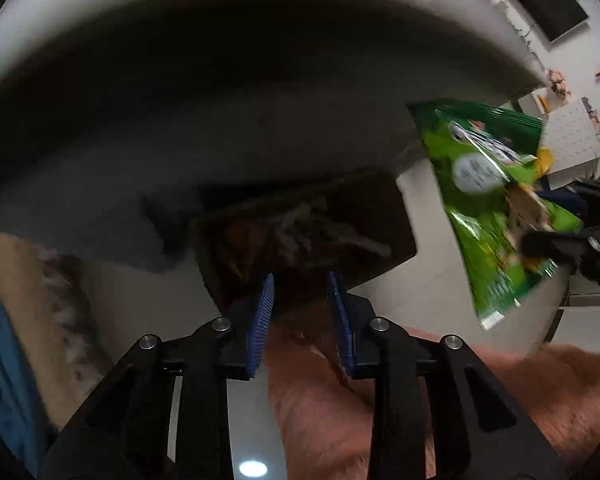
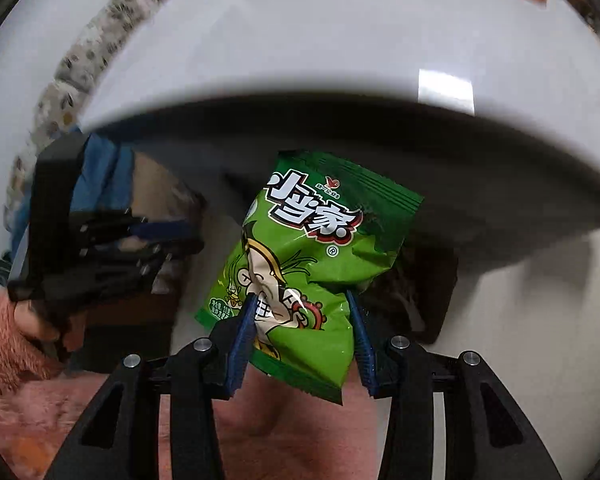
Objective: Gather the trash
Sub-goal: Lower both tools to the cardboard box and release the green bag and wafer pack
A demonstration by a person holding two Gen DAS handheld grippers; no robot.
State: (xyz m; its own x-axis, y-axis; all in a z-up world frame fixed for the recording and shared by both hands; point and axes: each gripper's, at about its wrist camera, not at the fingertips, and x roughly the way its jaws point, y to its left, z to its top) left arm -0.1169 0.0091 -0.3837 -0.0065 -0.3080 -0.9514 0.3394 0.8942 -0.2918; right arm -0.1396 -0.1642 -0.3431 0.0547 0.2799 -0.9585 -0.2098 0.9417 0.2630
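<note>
A green snack bag point(image 2: 300, 248) with white lettering and a cartoon figure hangs upright from my right gripper point(image 2: 300, 296), whose blue pads are shut on its lower part. In the left wrist view the same bag point(image 1: 492, 200) is at the right, blurred, with the right gripper point(image 1: 540, 244) on it. A dark rectangular bin point(image 1: 300, 232) with a dark liner stands on the pale floor under the table. It lies just below my left gripper point(image 1: 300, 280), which points down at it, narrowly open and holding nothing. In the right wrist view the bag hides most of the bin point(image 2: 428, 288).
The curved rim of a white table point(image 2: 300, 40) overhangs the bin and casts a deep shadow. A person's pink fuzzy garment point(image 1: 500, 392) fills the bottom of both views. Blue and beige cloth point(image 1: 4, 320) lies at the left. A white calendar point(image 1: 572, 136) is far right.
</note>
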